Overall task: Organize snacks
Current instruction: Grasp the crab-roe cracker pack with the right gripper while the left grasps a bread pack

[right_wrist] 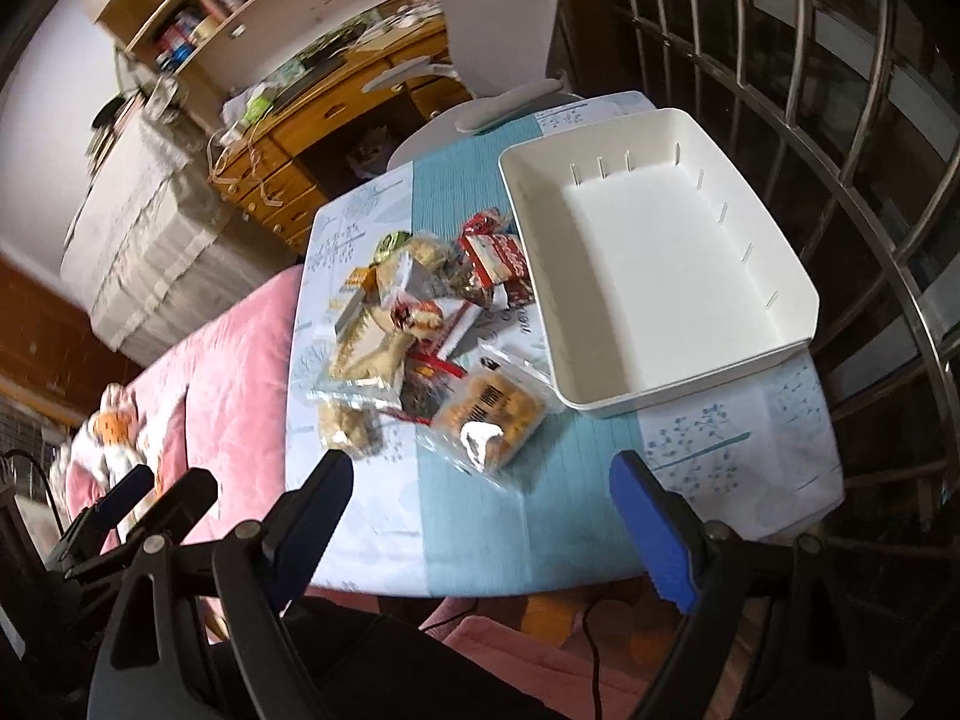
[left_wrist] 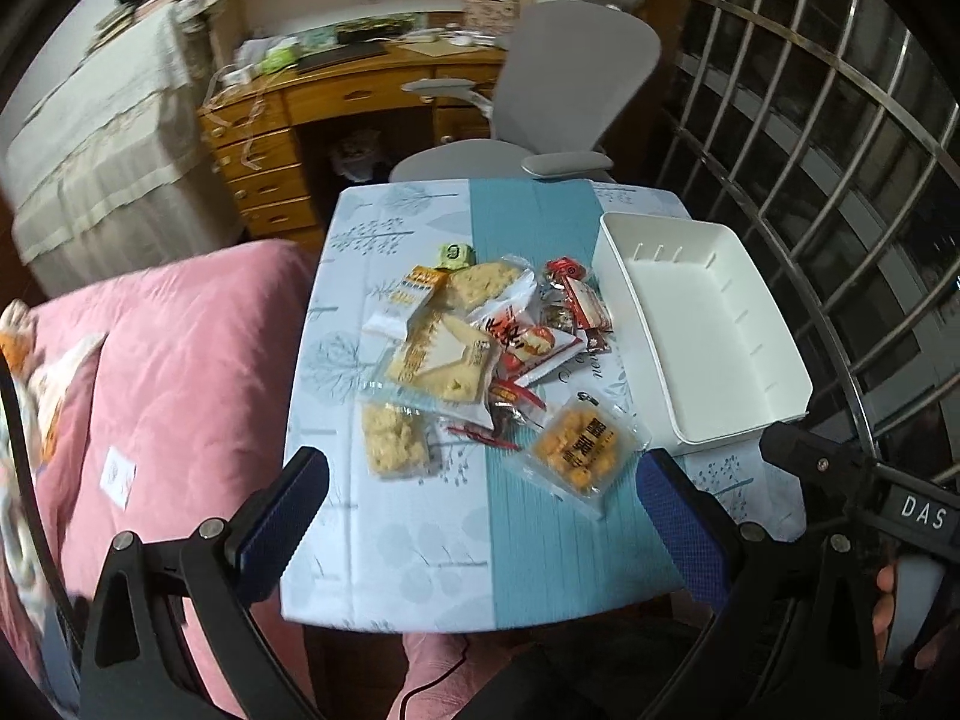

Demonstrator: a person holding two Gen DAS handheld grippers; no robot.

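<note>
Snacks heaped, bin bare — both grippers wide and waiting

Snacks (left_wrist: 480, 354) lie in a loose pile mid-table, on the cloth (left_wrist: 540, 540), none in the white bin (left_wrist: 708, 330) just beside them on the right.

Nearest: left gripper (left_wrist: 483, 516) over the front edge, fingers spread, nothing held. Right gripper (right_wrist: 480, 516) likewise agape and unladen.

Next out: orange cracker pack (left_wrist: 577, 450), closest to the fingers and lying clear of the heap — likely first pick. Best taken across its short side, low on the crinkly film, so the wrapper doesn't slip.

Beyond: pale biscuit packs, red wrappers, overlapping.

Bin's long axis runs from the near edge toward the grey chair (left_wrist: 576, 90), open side up.
</note>
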